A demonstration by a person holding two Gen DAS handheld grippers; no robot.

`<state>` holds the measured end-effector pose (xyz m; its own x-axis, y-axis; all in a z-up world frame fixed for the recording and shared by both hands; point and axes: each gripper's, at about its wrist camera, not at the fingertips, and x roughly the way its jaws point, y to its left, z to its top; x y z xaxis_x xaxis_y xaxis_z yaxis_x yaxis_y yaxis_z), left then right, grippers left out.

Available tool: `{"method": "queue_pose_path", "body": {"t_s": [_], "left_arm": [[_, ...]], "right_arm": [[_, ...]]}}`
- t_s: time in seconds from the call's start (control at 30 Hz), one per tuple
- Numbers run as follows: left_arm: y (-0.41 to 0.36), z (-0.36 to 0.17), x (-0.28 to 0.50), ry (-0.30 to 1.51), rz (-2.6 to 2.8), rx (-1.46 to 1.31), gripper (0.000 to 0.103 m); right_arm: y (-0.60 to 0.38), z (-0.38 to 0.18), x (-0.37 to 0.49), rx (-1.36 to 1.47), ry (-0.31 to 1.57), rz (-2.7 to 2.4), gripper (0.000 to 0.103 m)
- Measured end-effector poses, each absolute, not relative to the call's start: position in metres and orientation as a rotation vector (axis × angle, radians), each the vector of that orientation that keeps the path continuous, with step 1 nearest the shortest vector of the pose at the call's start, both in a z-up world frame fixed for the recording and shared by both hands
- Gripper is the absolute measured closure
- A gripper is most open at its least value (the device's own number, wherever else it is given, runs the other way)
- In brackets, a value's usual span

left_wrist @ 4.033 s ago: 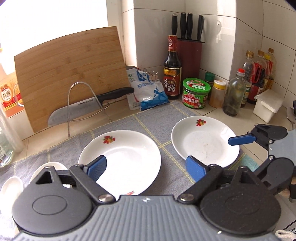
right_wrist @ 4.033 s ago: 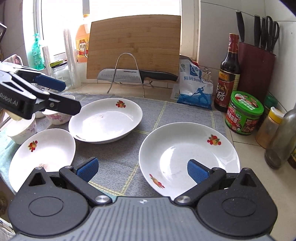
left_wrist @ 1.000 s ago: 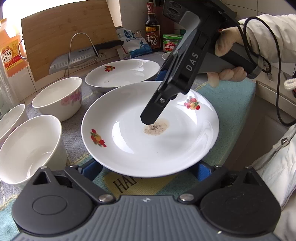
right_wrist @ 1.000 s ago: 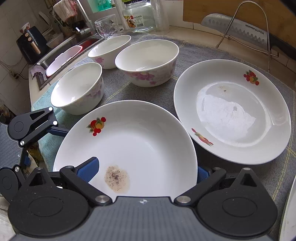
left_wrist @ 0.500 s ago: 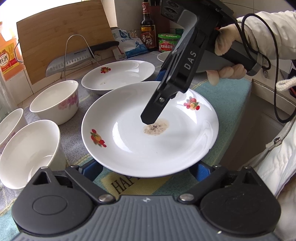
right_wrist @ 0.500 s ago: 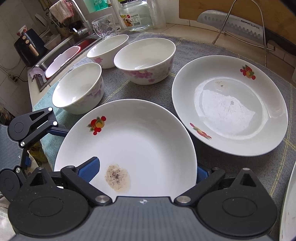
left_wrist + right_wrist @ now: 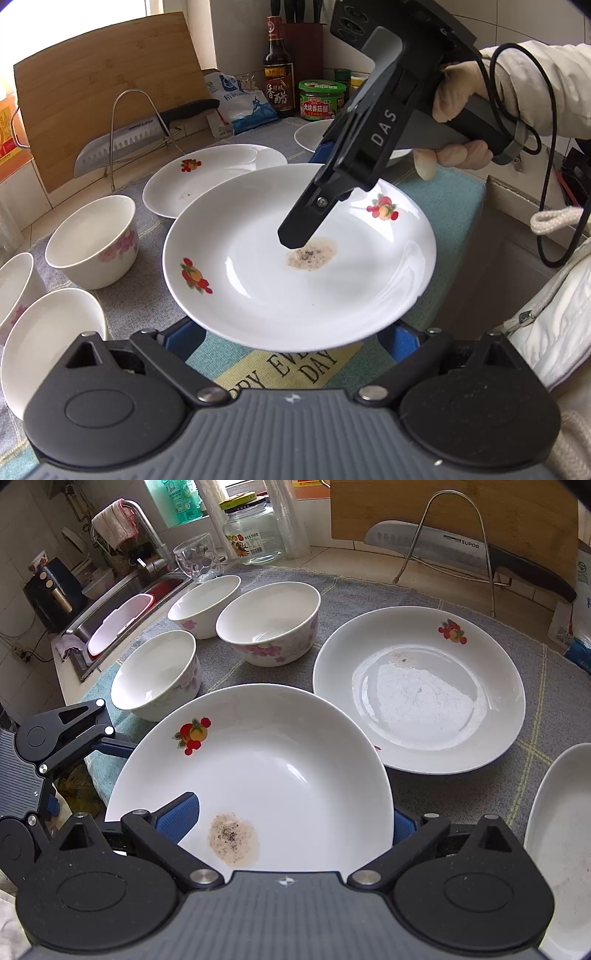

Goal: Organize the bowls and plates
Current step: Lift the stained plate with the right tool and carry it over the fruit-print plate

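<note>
Over the grey mat (image 7: 424, 794) we've got the right gripper (image 7: 291, 818) clamped on the rim of the fruit-print plate (image 7: 299, 258), one finger on top by the peppery stain (image 7: 312, 254), one underneath. Our left gripper (image 7: 291, 338) sits with its jaws spread wide under the plate's near edge, not pinching anything. Behind it sit another plate (image 7: 417, 690) and three floral bowls (image 7: 269, 627).
</note>
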<state>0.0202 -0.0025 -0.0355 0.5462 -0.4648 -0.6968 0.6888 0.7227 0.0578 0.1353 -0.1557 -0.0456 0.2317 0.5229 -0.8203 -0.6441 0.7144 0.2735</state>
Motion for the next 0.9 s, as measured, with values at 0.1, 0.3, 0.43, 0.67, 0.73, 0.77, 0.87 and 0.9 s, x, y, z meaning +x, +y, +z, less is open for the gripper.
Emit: {"method": "queue_pose_path", "body": {"t_s": [0.1, 0.3, 0.43, 0.67, 0.73, 0.77, 0.87, 0.9], "left_arm": [[-0.011, -0.031, 0.025, 0.709, -0.710, 0.356, 0.005], [-0.031, -0.029, 0.035, 0.691, -0.738, 0.375, 0.005], [-0.049, -0.027, 0.040, 0.679, -0.759, 0.392, 0.005], [-0.086, -0.027, 0.053, 0.667, -0.794, 0.418, 0.005], [-0.098, -0.027, 0.057, 0.667, -0.805, 0.423, 0.005], [-0.104, -0.027, 0.058, 0.665, -0.810, 0.424, 0.005], [-0.124, -0.028, 0.063, 0.662, -0.825, 0.436, 0.005], [-0.130, -0.028, 0.064, 0.661, -0.830, 0.440, 0.005]], "right_arm": [[-0.166, -0.038, 0.135, -0.120, 1.050, 0.796, 0.000], [-0.189, -0.030, 0.136, -0.110, 1.020, 0.760, 0.000], [-0.209, -0.027, 0.138, -0.103, 1.006, 0.735, 0.000], [-0.248, -0.026, 0.141, -0.082, 0.985, 0.689, 0.000], [-0.261, -0.026, 0.142, -0.076, 0.982, 0.675, 0.000], [-0.266, -0.026, 0.143, -0.074, 0.980, 0.668, 0.000], [-0.286, -0.028, 0.145, -0.062, 0.976, 0.647, 0.000], [-0.292, -0.028, 0.146, -0.061, 0.974, 0.642, 0.000]]}}
